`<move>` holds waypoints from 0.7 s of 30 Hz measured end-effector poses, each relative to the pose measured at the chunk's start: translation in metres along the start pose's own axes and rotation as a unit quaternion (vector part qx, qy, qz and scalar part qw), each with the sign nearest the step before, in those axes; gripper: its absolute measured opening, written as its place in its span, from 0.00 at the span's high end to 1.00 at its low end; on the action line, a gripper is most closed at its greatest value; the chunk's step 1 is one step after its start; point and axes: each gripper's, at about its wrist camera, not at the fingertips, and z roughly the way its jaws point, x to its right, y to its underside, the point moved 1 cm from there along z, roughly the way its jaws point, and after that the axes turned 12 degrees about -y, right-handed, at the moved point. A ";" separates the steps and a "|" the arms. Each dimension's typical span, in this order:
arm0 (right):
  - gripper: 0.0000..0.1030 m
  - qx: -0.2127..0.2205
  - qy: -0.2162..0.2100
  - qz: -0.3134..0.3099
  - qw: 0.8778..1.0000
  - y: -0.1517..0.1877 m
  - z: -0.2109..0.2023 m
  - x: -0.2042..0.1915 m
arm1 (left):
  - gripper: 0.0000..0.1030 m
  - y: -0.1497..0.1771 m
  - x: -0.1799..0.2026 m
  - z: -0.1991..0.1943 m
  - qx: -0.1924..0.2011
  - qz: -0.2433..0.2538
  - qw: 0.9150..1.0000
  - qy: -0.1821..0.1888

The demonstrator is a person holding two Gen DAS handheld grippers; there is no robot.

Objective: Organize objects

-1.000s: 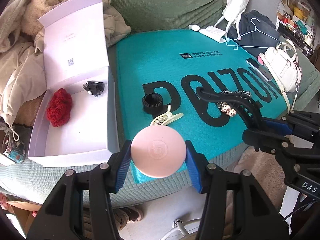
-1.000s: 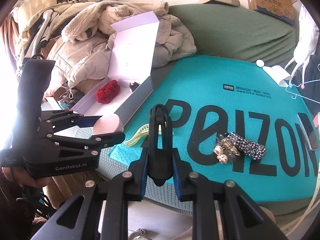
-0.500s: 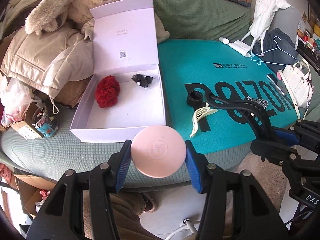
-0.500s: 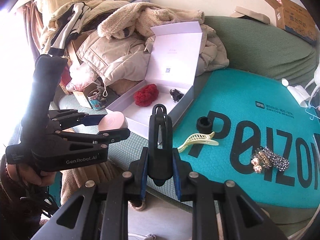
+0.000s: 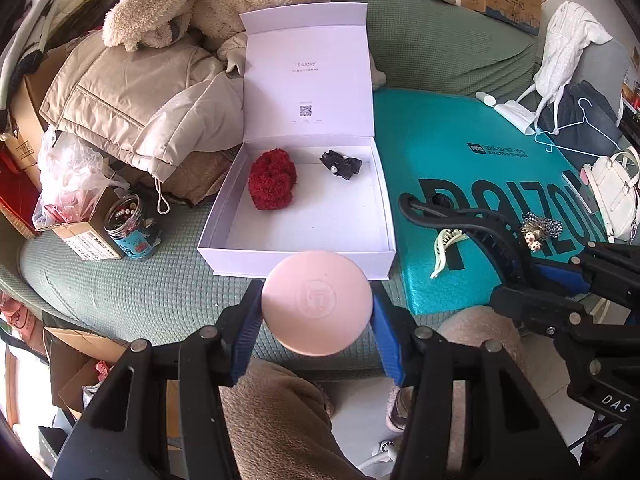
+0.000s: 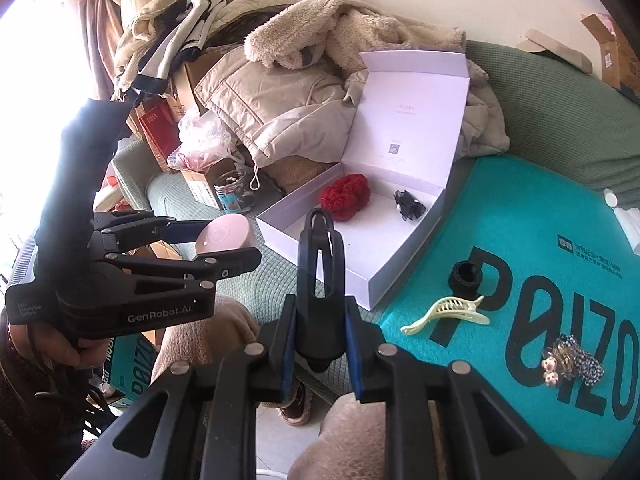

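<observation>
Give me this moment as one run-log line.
left gripper: shut on pink compact | right gripper: shut on black hair clip | white box: open, holds red scrunchie, black bow

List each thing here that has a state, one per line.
Box: open, lid upright.
Red scrunchie: inside box.
Black bow: inside box.
Left gripper: shut on pink compact.
Right gripper: shut on black clip.
Cream clip: lying on teal mat.
</observation>
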 end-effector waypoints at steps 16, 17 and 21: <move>0.80 -0.032 0.019 0.016 0.999 -0.046 0.064 0.046 | 0.52 -0.067 -0.016 0.088 -0.015 0.007 1.000 0.021; 0.80 -0.033 0.021 0.018 0.999 -0.049 0.068 0.049 | 0.52 -0.071 -0.016 0.095 -0.017 0.008 1.000 0.023; 0.80 -0.039 0.020 0.014 0.999 -0.062 0.087 0.065 | 0.52 -0.083 -0.017 0.122 -0.025 0.007 0.999 0.034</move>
